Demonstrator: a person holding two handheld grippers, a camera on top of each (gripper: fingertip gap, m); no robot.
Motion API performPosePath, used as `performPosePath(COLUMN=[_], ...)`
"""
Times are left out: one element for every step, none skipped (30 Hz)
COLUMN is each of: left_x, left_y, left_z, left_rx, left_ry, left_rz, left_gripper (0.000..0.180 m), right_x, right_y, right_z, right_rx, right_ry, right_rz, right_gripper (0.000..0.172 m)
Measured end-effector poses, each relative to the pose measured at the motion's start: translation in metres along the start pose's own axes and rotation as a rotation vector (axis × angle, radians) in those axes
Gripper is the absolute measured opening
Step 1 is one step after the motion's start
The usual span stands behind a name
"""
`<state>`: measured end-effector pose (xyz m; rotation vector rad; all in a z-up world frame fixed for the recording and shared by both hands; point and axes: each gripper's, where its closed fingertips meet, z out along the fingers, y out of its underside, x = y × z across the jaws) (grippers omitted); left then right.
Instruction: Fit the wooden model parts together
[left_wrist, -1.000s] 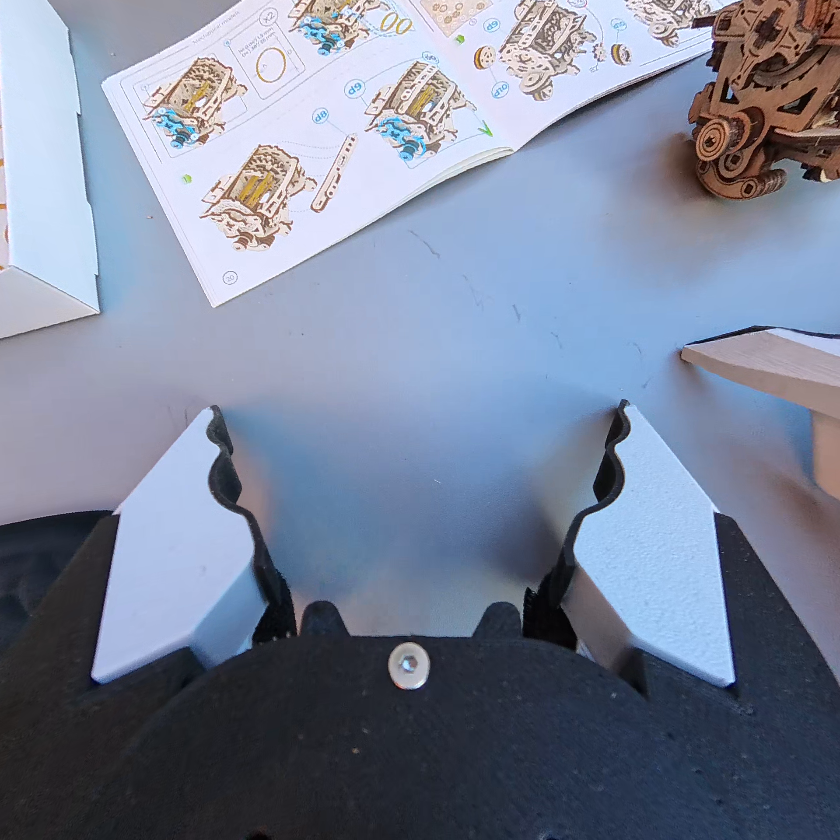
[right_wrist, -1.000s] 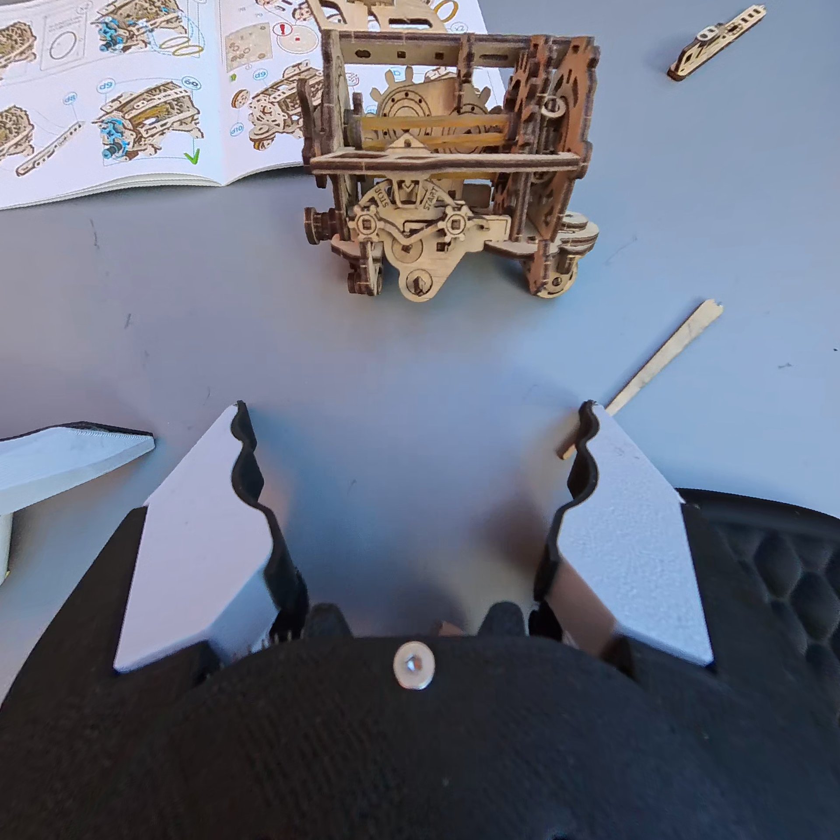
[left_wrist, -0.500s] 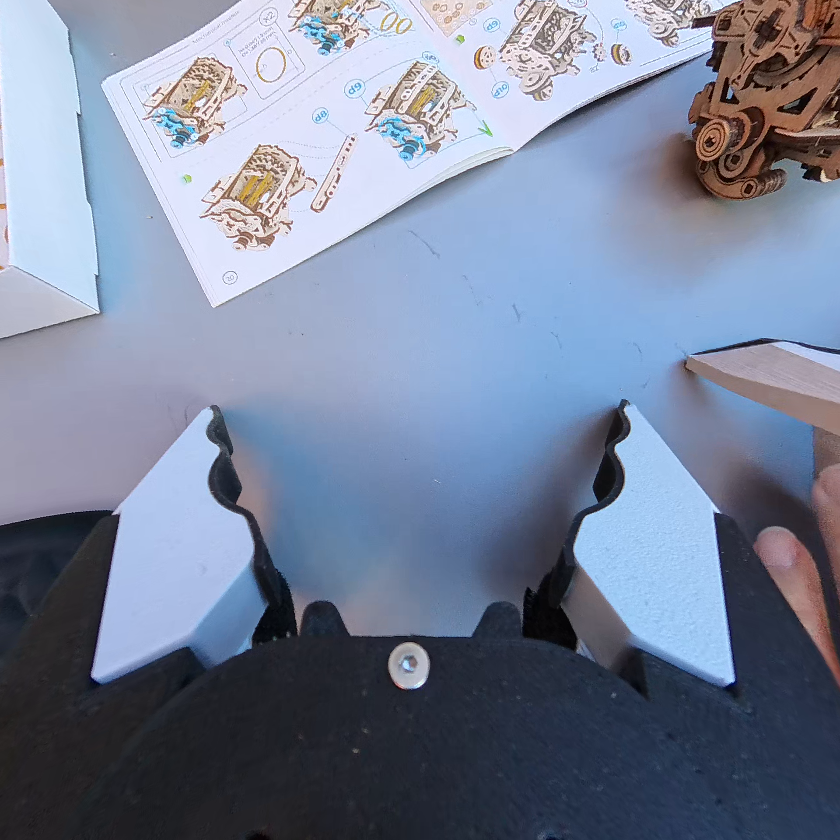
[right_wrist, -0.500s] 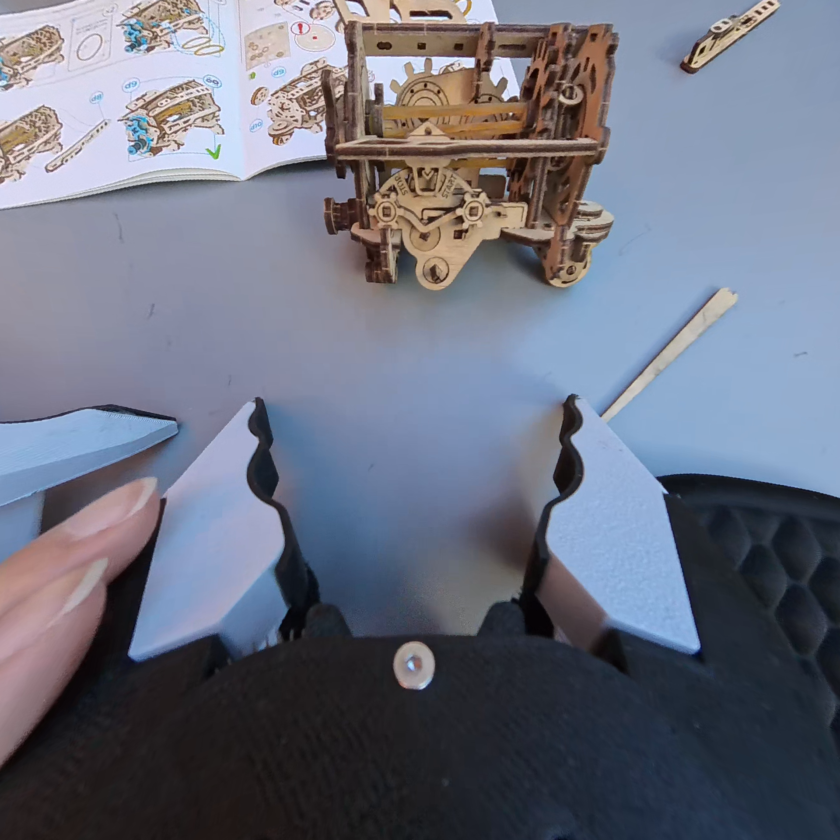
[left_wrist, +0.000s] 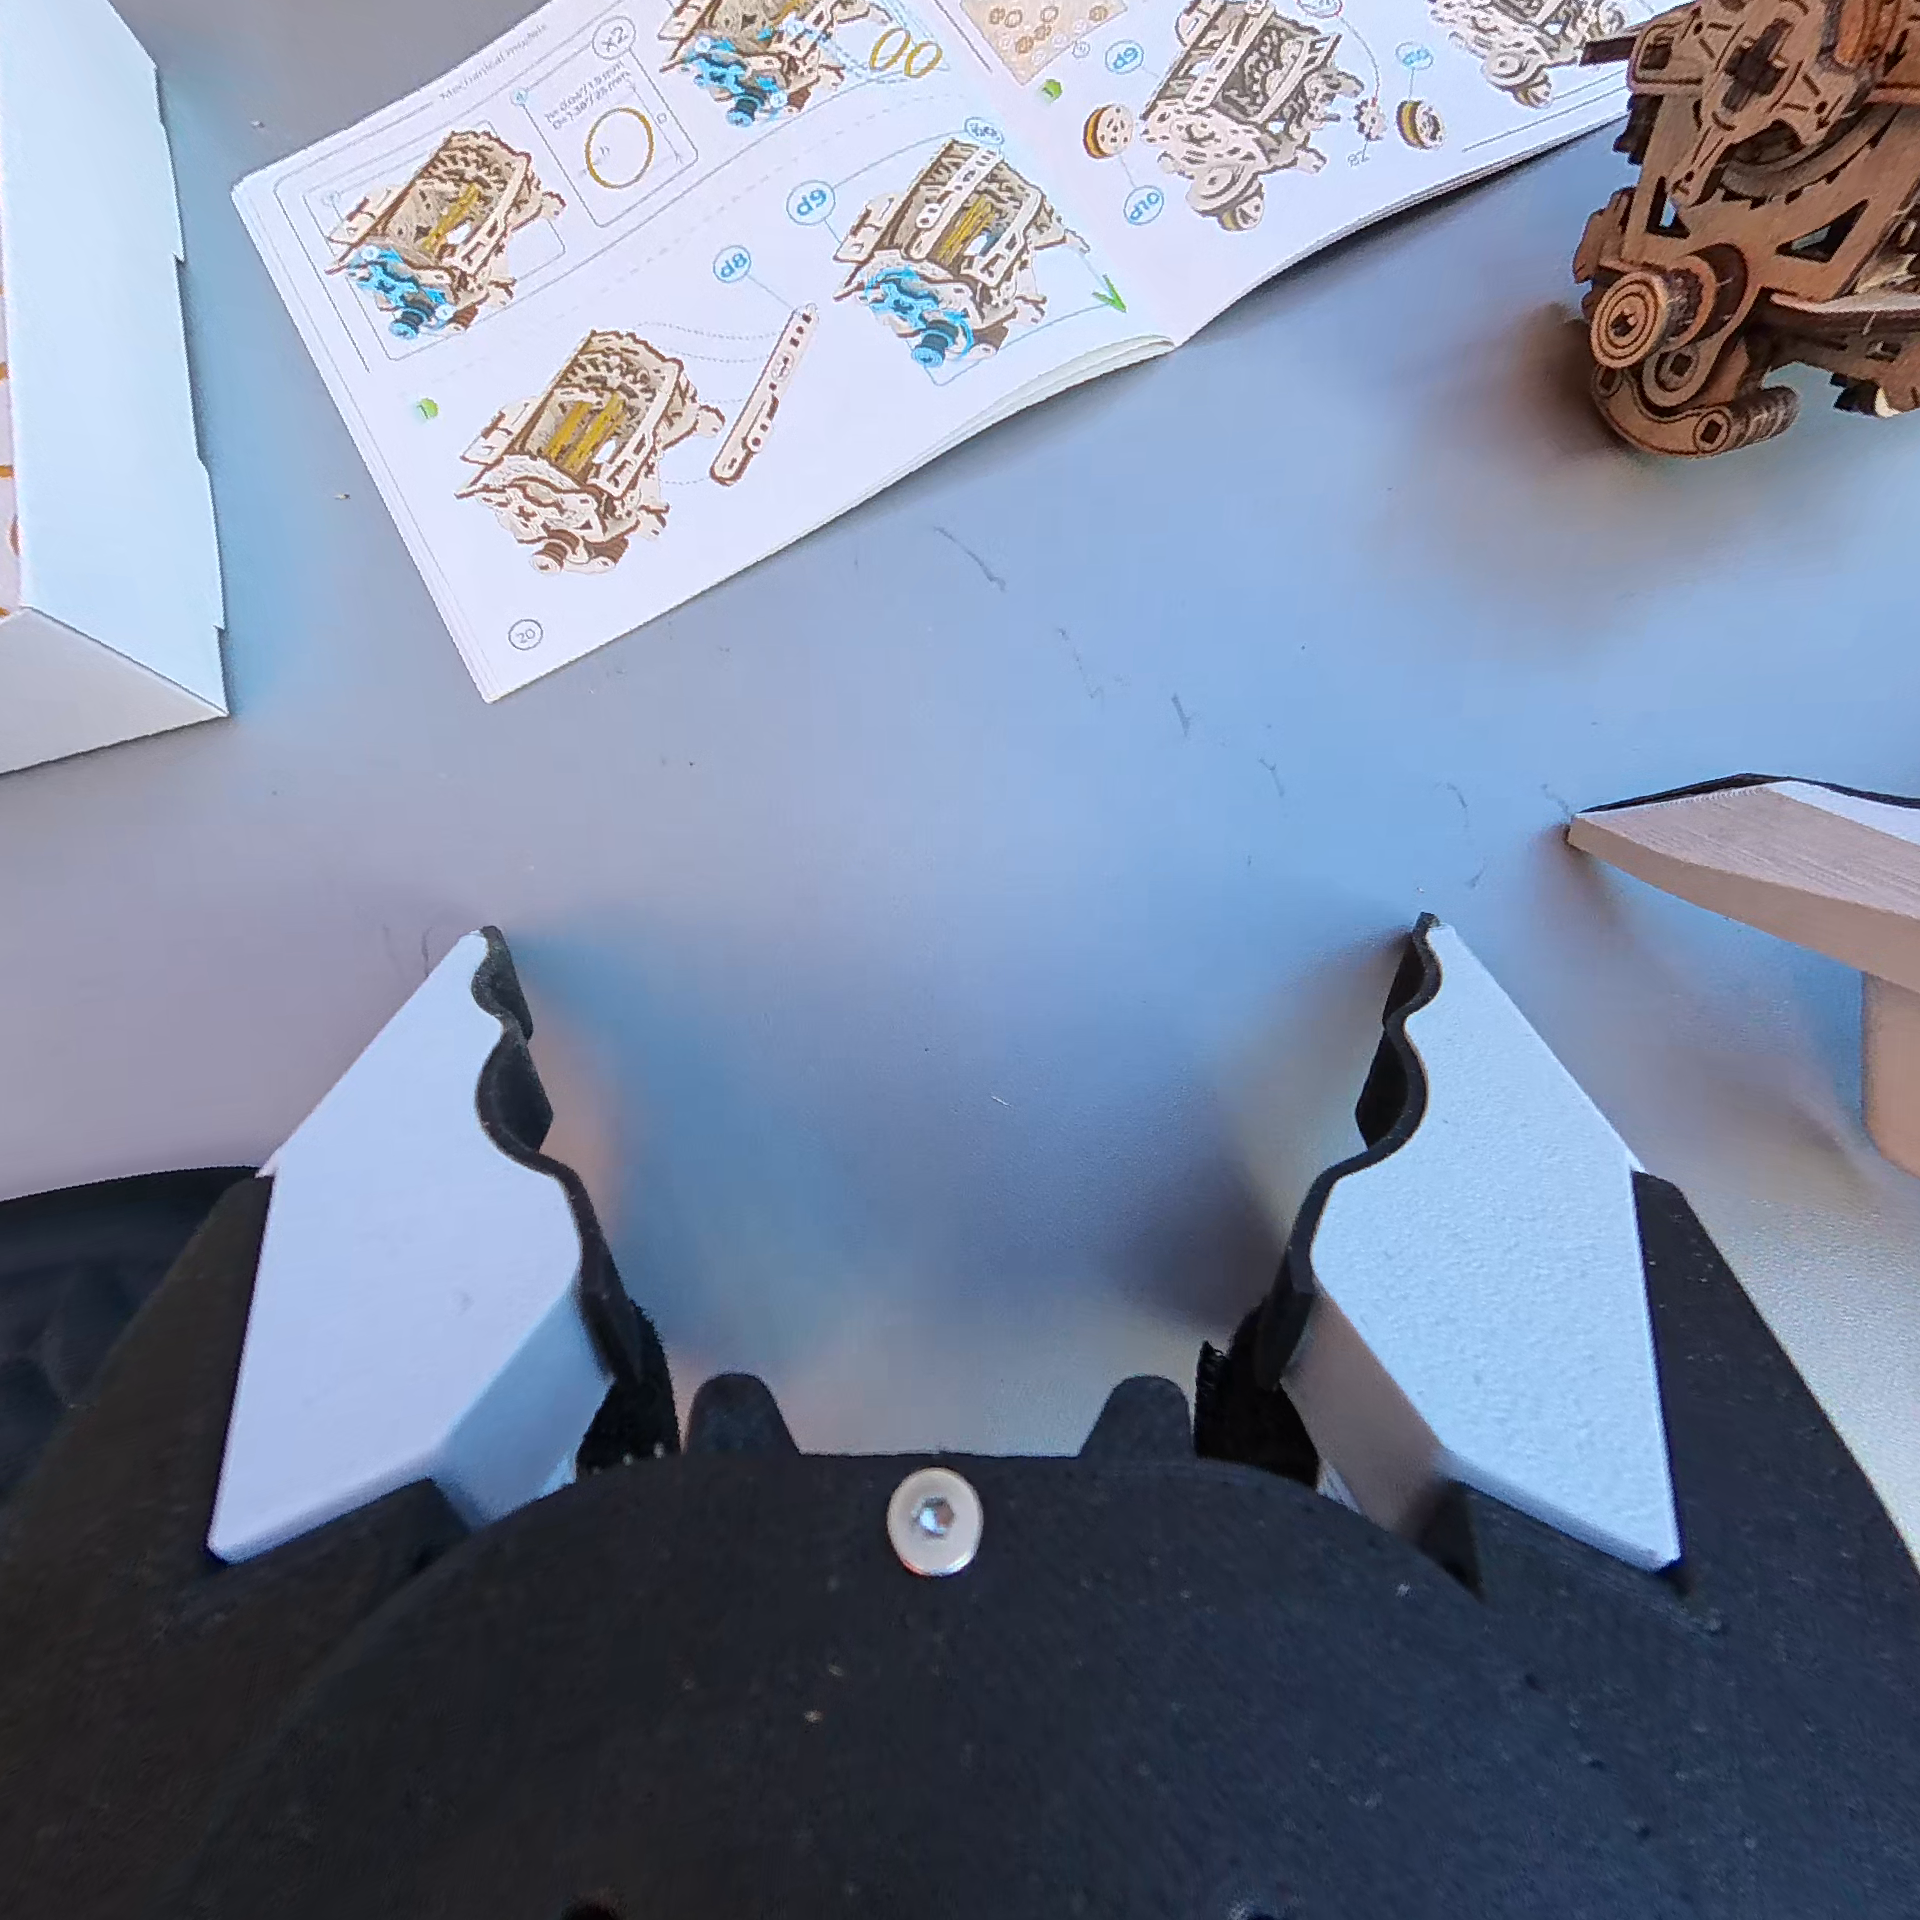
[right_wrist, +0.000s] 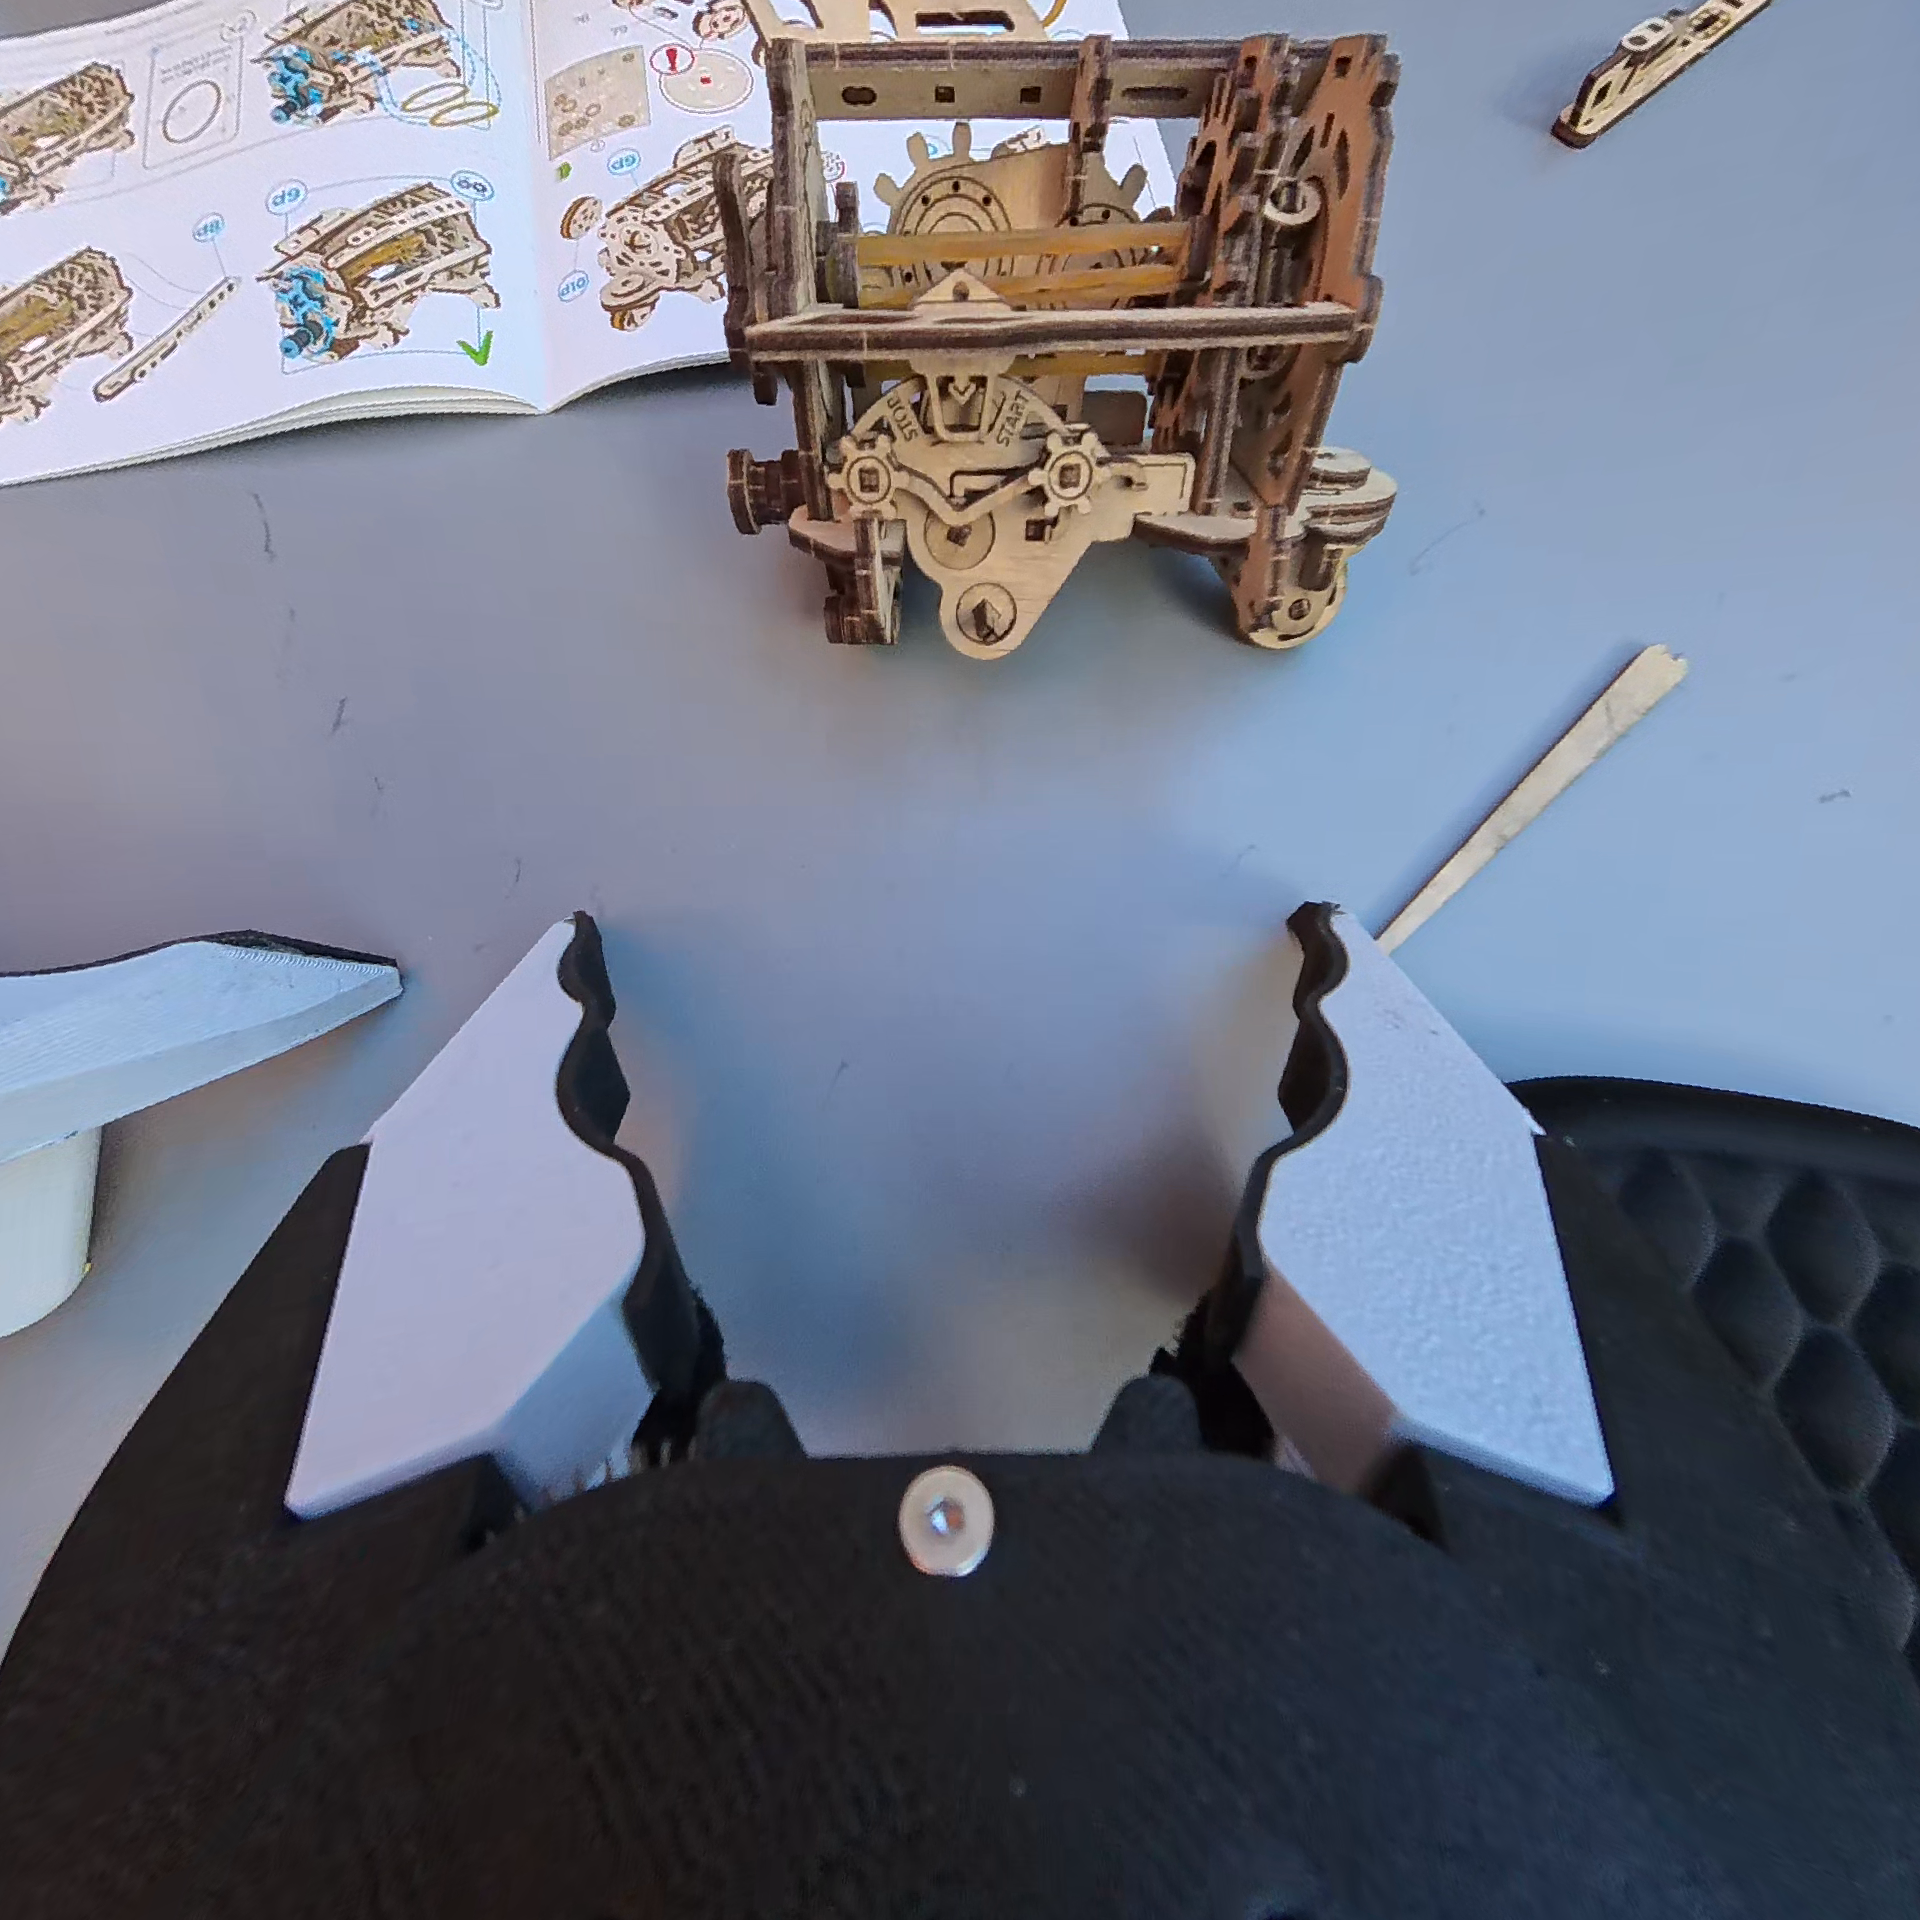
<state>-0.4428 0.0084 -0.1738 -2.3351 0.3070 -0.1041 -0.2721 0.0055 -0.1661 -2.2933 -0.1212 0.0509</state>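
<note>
Fingers of a person's hand that showed beside both tools half a second ago are gone from both views, and my right gripper (right_wrist: 951, 925) has edged back a little from the model, while my left gripper (left_wrist: 956, 930) has not shifted at all.

Both tongs stand wide open over bare grey table (left_wrist: 935, 727), with nothing between the pads and nothing held.

From the right wrist view, the wooden model (right_wrist: 1049, 343) stands upright straight ahead of my right gripper, well beyond its fingertips, with clear table between. From the left wrist view the same model (left_wrist: 1756, 229) sits far off to the right, at the picture's edge, well apart from the left tongs.

2 loose parts lie on the right: a thin wooden strip (right_wrist: 1538, 795) slants across the table, its near end just behind my right gripper's right finger (right_wrist: 1434, 1122), and a small wooden piece (right_wrist: 1652, 68) lies at the far right.

An open instruction booklet (left_wrist: 727, 312) lies far left of the model, which stands on its right edge. A white box (left_wrist: 94, 416) sits at the far left. At the near right of the right gripper is a black padded thing (right_wrist: 1787, 1247). Each gripper's finger shows at the edge of the other's view, side by side and apart.
</note>
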Motion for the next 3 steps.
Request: performPosePath(left_x=[0.0, 0.0, 0.0], left_y=[-0.0001, -0.0001, -0.0001], left_z=[-0.0001, -0.0001, -0.0001], left_rx=[0.0, 0.0, 0.0], left_ry=[0.0, 0.0, 0.0], left_rz=[0.0, 0.0, 0.0], left_gripper=[0.157, 0.157, 0.157], right_x=[0.0, 0.0, 0.0], right_y=[0.0001, 0.0001, 0.0001], right_z=[0.0001, 0.0001, 0.0001], right_rx=[0.0, 0.0, 0.0], right_ry=[0.0, 0.0, 0.0], right_rz=[0.0, 0.0, 0.0], right_gripper=[0.129, 0.129, 0.129])
